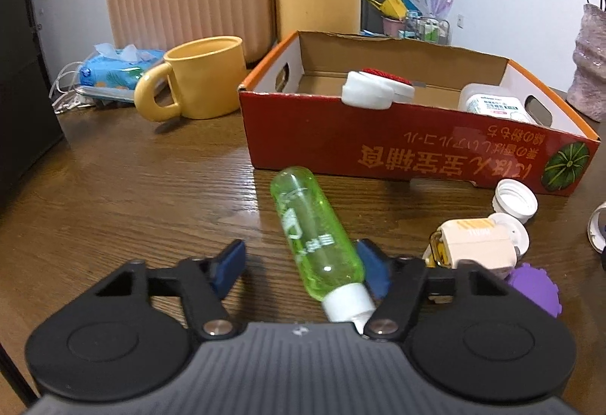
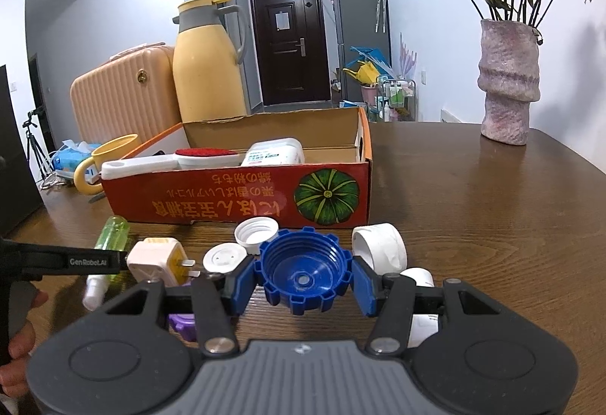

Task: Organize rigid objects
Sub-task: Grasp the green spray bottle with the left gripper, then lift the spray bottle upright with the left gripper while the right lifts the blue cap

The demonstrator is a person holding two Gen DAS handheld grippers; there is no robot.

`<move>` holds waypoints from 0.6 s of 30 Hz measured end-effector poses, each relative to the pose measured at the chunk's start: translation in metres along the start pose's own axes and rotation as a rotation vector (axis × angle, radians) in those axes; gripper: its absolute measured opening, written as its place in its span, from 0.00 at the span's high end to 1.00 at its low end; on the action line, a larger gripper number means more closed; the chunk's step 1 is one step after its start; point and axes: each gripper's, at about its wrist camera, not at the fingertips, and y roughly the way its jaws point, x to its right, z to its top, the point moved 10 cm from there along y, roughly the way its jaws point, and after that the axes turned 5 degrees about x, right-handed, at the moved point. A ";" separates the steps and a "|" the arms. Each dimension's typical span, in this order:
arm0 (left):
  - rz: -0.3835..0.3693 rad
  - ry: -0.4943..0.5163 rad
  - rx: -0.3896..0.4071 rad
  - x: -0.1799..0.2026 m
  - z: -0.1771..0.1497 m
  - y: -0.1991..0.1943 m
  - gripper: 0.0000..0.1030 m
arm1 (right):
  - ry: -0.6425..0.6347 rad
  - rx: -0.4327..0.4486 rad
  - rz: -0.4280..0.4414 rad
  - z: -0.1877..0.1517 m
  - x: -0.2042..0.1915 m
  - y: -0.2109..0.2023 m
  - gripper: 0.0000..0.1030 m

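The wooden bench carries a red cardboard box that already holds a white-and-red brush and a white bottle. In front of the box lie the loose pieces not yet put away.

The green spray bottle lies flat on the bench, its rounded base towards the box and its white nozzle end towards the camera, so its long axis runs nearly along the left tool. That tool straddles the lower half of the bottle. One blue pad touches the bottle's side and the other stands clear, so the jaws are part-spread and not yet pinching. The left hand is plainly the nearer one.

The right tool is pressed onto the blue screw cap, a pad on either side. A white plug adapter and white caps lie between the two tools.
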 end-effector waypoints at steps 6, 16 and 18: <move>-0.050 0.002 -0.014 -0.002 -0.003 0.002 0.66 | -0.009 0.009 -0.004 -0.001 -0.001 0.000 0.49; -0.112 -0.019 -0.027 -0.014 -0.004 -0.003 0.69 | -0.002 0.021 0.012 0.000 -0.002 0.000 0.49; -0.117 -0.025 -0.021 -0.016 -0.002 -0.005 0.69 | 0.000 0.025 0.015 0.000 -0.002 0.000 0.49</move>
